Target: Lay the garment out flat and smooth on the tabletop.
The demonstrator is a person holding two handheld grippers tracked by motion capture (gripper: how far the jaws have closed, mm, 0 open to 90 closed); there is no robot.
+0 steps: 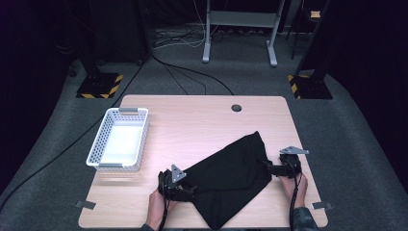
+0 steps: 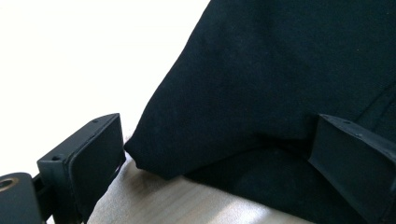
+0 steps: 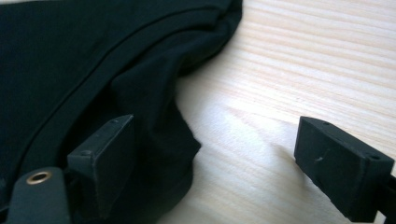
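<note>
A black cloth [image 1: 231,168] lies folded on the wooden table [image 1: 192,120], stretched slantwise across its near right part. At the cloth's near left edge sits my left gripper [image 1: 189,189], held by a hand. In the left gripper view its jaws stand wide apart, and a rounded fold of the cloth [image 2: 280,70] lies between them without pressing on either pad; the left gripper [image 2: 219,163] is open. My right gripper [image 1: 267,166] is at the cloth's right edge. In the right gripper view the right gripper [image 3: 219,168] is open, one jaw over the cloth [image 3: 70,56] and the other over bare wood.
A white perforated basket [image 1: 115,166] stands empty at the table's left side. A round cable hole [image 1: 236,108] sits near the far edge. Beyond the table are grey carpet, floor cables and a desk frame [image 1: 240,29].
</note>
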